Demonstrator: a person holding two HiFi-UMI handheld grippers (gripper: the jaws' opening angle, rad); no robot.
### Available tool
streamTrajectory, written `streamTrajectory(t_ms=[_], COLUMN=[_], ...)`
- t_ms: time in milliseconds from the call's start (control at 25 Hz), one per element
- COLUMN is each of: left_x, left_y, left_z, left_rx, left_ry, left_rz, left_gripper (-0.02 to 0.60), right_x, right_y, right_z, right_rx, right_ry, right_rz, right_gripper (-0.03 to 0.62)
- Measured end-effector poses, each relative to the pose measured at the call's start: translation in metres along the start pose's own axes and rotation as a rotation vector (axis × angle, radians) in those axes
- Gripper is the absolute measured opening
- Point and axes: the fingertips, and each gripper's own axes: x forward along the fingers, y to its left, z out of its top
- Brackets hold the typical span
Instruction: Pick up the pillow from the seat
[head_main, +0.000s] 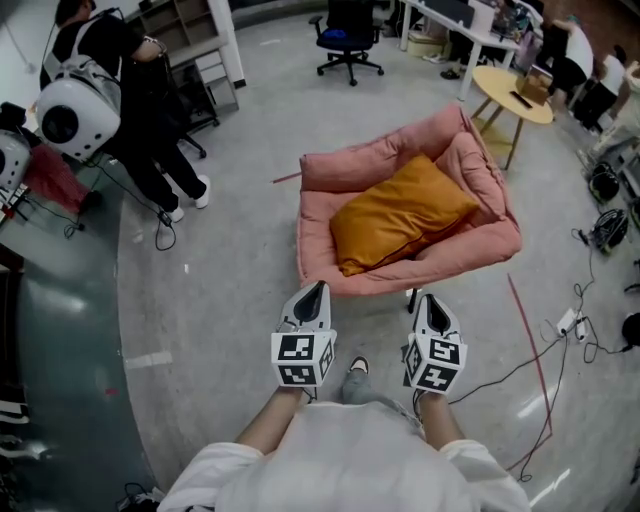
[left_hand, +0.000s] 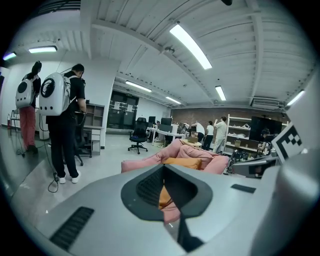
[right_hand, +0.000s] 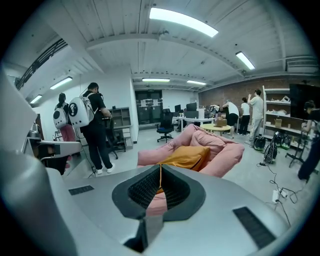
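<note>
An orange pillow (head_main: 400, 212) lies flat in a pink cushioned seat (head_main: 484, 247) on the floor ahead of me. Both grippers hover side by side just short of the seat's near edge. My left gripper (head_main: 318, 288) is shut and holds nothing; my right gripper (head_main: 427, 299) is shut and empty too. In the left gripper view the pillow (left_hand: 183, 163) shows beyond the seat's pink rim (left_hand: 145, 161), over the shut left gripper (left_hand: 163, 167). The right gripper view has the pillow (right_hand: 190, 156) resting in the seat (right_hand: 227, 152), past the shut right gripper (right_hand: 160, 167).
A person with a white backpack (head_main: 75, 112) stands at the left by shelving. A round yellow table (head_main: 512, 93) and an office chair (head_main: 348, 42) stand behind the seat. Cables (head_main: 560, 345) and a red strip (head_main: 530, 343) trail on the floor at right. Grey floor (head_main: 230, 270) lies left of the seat.
</note>
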Motion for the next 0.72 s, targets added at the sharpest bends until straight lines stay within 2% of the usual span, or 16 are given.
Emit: streamTrajectory(t_ms=[360, 720], left_x=[0.073, 0.104], left_y=[-0.001, 0.000], left_z=[0.011, 0.008], left_rx=[-0.009, 0.012], left_ry=[0.032, 0.080], left_rz=[0.021, 0.044], left_gripper=[0.008, 0.008], right_x=[0.060, 0.088], right_y=[-0.038, -0.062], right_z=[0.021, 0.015], right_rx=[0.009, 0.059], right_ry=[0.028, 0.060], right_rz=[0.012, 0.013], right_gripper=[0.029, 0.029])
